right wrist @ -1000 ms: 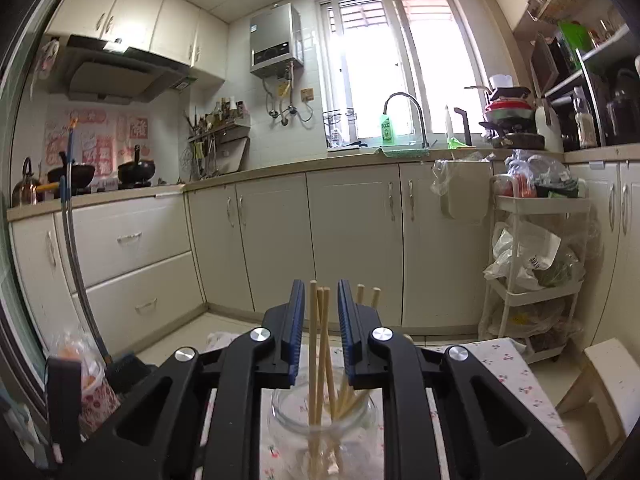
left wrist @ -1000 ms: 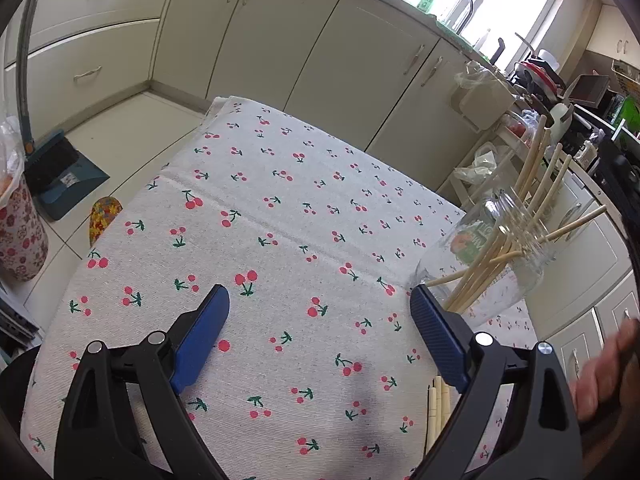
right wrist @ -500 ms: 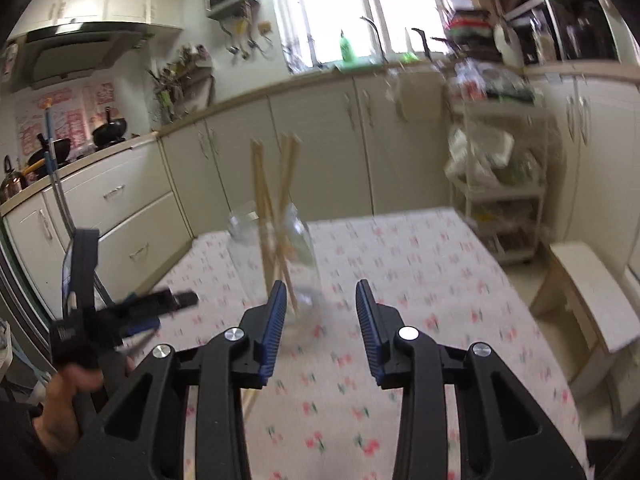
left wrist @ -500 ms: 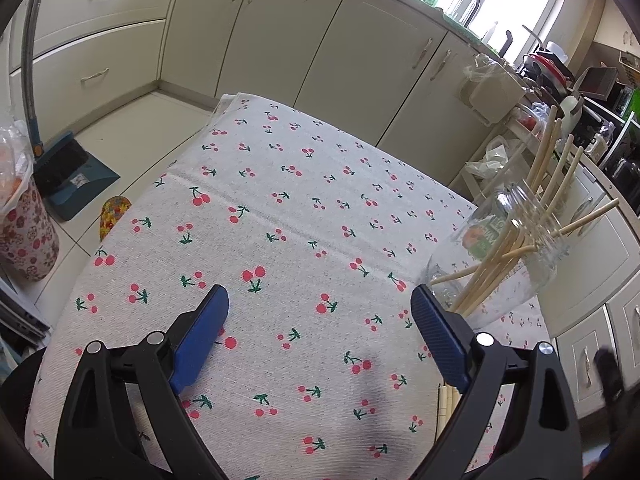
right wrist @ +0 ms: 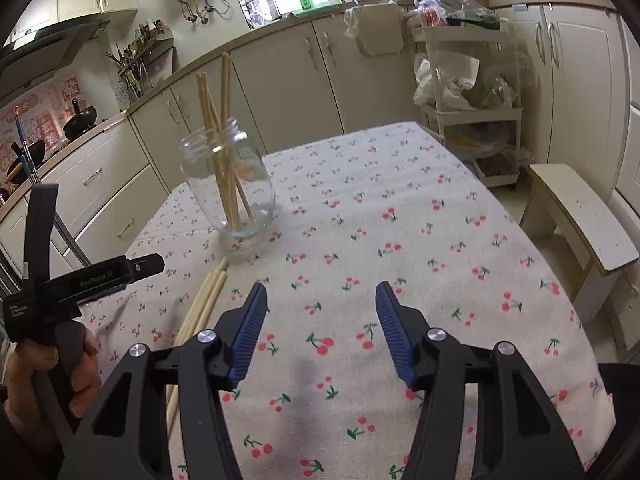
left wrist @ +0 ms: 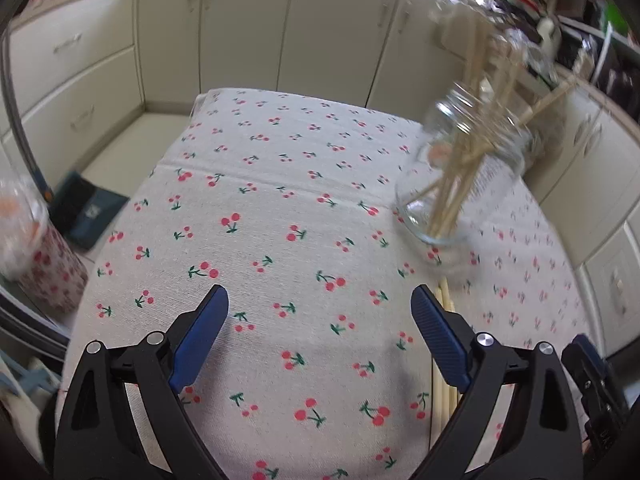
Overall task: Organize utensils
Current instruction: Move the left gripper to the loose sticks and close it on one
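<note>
A clear glass jar (right wrist: 228, 184) stands upright on the cherry-print tablecloth (right wrist: 400, 208) and holds several wooden chopsticks (right wrist: 218, 128). It also shows at the right in the left wrist view (left wrist: 464, 184). Loose chopsticks (right wrist: 200, 312) lie flat on the cloth in front of the jar, and in the left wrist view (left wrist: 442, 384) beside my right finger. My left gripper (left wrist: 320, 332) is open and empty, low over the cloth. My right gripper (right wrist: 320, 328) is open and empty, to the right of the loose chopsticks.
The left hand-held gripper body (right wrist: 60, 292) shows at the left in the right wrist view. A white stool (right wrist: 580, 216) stands off the table's right edge, a wire trolley (right wrist: 468, 112) beyond it. Kitchen cabinets (left wrist: 240, 40) run behind. A floral bin (left wrist: 36, 256) sits at left.
My right gripper let go of the chopsticks into the jar, opened wide, and pulled back and down toward the near table edge. My left gripper turned slightly right; the jar looks nearer.
</note>
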Tool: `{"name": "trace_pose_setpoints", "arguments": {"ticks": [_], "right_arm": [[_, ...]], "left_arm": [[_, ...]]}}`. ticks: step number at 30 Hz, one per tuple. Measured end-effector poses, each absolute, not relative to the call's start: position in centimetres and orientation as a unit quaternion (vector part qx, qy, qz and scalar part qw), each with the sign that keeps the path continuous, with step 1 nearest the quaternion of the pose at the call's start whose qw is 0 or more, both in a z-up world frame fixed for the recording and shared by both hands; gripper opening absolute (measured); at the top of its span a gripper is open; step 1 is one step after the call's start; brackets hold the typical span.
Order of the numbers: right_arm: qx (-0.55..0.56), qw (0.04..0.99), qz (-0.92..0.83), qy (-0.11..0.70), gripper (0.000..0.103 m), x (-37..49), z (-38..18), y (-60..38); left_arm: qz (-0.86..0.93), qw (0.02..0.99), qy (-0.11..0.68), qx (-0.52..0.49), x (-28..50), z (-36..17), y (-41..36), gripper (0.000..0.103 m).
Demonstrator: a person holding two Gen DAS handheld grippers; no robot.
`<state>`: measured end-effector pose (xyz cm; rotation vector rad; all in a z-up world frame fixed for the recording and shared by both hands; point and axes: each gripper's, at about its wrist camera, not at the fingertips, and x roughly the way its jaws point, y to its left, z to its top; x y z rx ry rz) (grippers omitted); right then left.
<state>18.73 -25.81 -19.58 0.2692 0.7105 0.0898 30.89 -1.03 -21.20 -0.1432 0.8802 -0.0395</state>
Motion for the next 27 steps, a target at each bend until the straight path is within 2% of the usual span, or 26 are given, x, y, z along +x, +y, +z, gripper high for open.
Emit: {"name": "trace_pose_setpoints", "arguments": {"ticks": [7,27], "right_arm": [[0.146,0.932,0.051,0.328,0.060,18.0,-19.5,-26.3],[0.192,0.927,0.053,0.318,0.064,17.7,-19.5,-27.9]], "left_arm": [[-0.019,0.889,0.457,0.015,30.5,-21.7,-4.5,0.089],[-0.025,0.879,0.475,0.043,30.0,-22.1,-6.4,0.089]]}}
